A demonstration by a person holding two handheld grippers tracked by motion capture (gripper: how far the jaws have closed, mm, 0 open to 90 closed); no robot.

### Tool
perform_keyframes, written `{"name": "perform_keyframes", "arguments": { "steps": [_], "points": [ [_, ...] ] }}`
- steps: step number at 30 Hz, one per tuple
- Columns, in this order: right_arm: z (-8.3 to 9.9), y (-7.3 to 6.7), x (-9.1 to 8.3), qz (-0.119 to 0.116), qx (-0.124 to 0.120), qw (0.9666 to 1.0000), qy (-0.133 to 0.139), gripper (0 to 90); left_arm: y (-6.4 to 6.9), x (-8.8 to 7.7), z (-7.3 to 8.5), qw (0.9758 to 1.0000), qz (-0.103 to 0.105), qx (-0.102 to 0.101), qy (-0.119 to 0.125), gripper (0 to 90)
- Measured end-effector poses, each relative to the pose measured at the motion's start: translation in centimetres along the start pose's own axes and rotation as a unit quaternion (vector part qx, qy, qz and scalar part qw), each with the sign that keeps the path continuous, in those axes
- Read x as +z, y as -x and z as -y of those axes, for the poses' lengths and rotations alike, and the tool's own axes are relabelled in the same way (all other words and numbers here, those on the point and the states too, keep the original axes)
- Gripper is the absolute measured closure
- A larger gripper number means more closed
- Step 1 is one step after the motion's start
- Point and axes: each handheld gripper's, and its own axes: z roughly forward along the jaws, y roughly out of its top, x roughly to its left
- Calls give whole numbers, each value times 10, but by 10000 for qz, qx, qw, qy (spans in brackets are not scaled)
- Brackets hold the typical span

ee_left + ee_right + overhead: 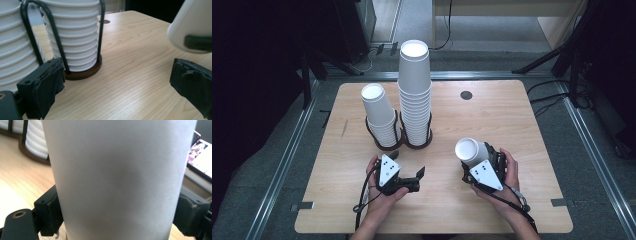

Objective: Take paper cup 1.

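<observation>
A single white paper cup (471, 151) is gripped by the right gripper (475, 161), the padded fingers (51, 211) being pressed against opposite sides of the cup wall, as confirmed in the right gripper view. The cup is held inverted and tilted, base uppermost, just above the table (507, 120), in front of and to the right of the wire cup holder (398, 135). Two inverted stacks are carried in that holder: a short stack (379, 115) on its left ring and a tall stack (415, 92) on its right ring. The left gripper (416, 176) is held low in front of the holder with its fingers (47, 83) spread apart and nothing between them; in the left gripper view the brown base of the holder is seen just beyond them, and the gripped cup appears at the upper right. The step in hand is judged to be the carrying of one separated cup, either toward the table for setting down or toward a stack. For the next move, the cup is to be righted so that its rim is level, then lowered onto the table well clear of the holder, or aligned over the chosen stack; grip pressure is to be kept light, since a thin paper wall is easily crushed. No brand, label or legible writing is found on the cups, the holder or the table; an unreadable coloured print is visible at the right edge of the right gripper view.
</observation>
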Motion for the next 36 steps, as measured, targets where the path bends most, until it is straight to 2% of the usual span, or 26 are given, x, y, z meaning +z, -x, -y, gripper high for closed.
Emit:
{"name": "perform_keyframes", "arguments": {
  "steps": [1, 2, 6, 8, 12, 15, 16, 18, 21, 22, 24, 26, 28, 33, 36],
  "points": [
    [0, -3, 0, 19, -139, 9999, -64, 131, 0, -1, -1, 10000, 21, 23, 0, 0],
    [1, -8, 2, 35, -418, 9991, -119, 131, 0, -2, -1, 10000, 61, 31, 11, 0],
    [2, -15, 3, 89, -786, 9967, -153, 131, 1, -4, -2, 9997, 230, -31, 46, 0],
    [2, -18, 3, 144, -1012, 9946, -153, 131, 2, -4, -3, 9995, 311, 5, 49, 0],
    [0, -26, 3, 247, -1505, 9881, -216, 132, 6, -4, -5, 9988, 485, 87, 27, 0],
    [-1, -31, 2, 336, -1867, 9816, -221, 132, 8, -4, -6, 9983, 571, 120, 18, 0],
    [-1, -31, 2, 336, -1867, 9816, -221, 132, 10, -4, -6, 9979, 632, 128, 10, 0],
    [-3, -35, 2, 370, -2130, 9762, -193, 132, 12, -4, -7, 9965, 823, 117, -30, 0],
    [-4, -38, 1, 465, -2332, 9712, -163, 131, 15, -3, -8, 9935, 1125, 137, -104, 0],
    [-4, -38, 1, 465, -2332, 9712, -163, 131, 15, -3, -8, 9935, 1125, 137, -104, 1],
    [-5, -40, 1, 493, -2413, 9692, -76, 130, 18, -2, -10, 9904, 1350, 240, -174, 0],
    [-7, -42, 0, 474, -2480, 9676, -14, 130, 20, -2, -10, 9892, 1433, 259, -186, 0],
    [-8, -43, 0, 461, -2543, 9660, 33, 130, 21, -2, -11, 9884, 1485, 271, -183, 1],
    [-11, -47, -3, 312, -2537, 9666, 169, 129, 20, -2, -12, 9874, 1564, 196, -164, 0],
    [-12, -48, -3, 306, -2622, 9643, 213, 129, 20, -3, -13, 9871, 1586, 159, -145, 0]
  ]
}}
